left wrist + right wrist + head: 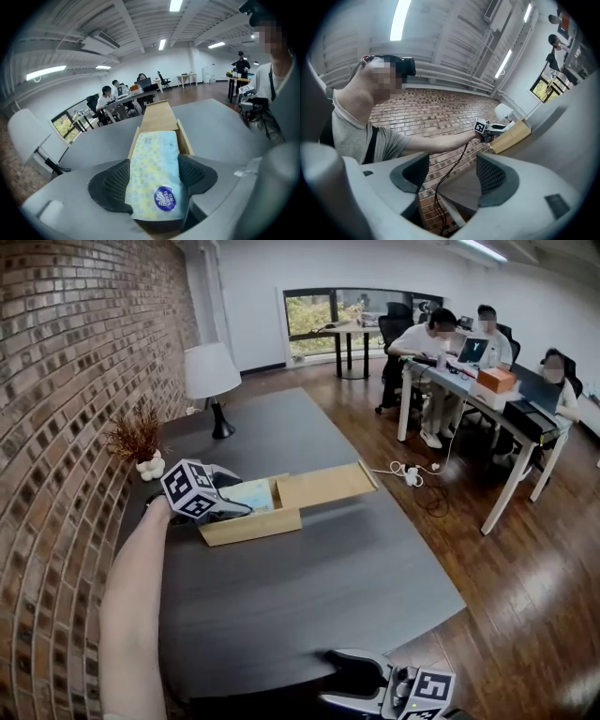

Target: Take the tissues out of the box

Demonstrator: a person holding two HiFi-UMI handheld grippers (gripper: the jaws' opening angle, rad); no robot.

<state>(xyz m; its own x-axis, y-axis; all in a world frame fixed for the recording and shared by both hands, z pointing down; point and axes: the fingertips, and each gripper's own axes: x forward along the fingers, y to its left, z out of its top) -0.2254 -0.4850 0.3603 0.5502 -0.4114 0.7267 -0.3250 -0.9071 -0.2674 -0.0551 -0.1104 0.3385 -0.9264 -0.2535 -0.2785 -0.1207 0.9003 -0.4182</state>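
The left gripper [153, 174] pinches a tissue pack [152, 150] between its two dark pads, one pad on each long side of the pack. It holds only the near end, low in the centre of the left gripper view, where the round blue label is. The rest of the pack lies inside the wooden box [185, 139], which runs up toward the middle of the frame. At the far end of the box the sliding lid [323, 486] is pulled out; I cannot tell if the end of the pack is caught under it. In the head view the box stands on the grey table [309, 596], left of centre, close to the brick wall [66, 381].

The right gripper [451, 173] has its jaws spread with nothing between them. It sits at the bottom edge of the head view, well apart from the box.

I think some risks remain. The wrapper looks smooth and soft, so the pack may slip from the pads or bend when it is lifted by one end. The walls fit closely around the pack, and nothing holds the box down, so the light box may rise or slide together with it.
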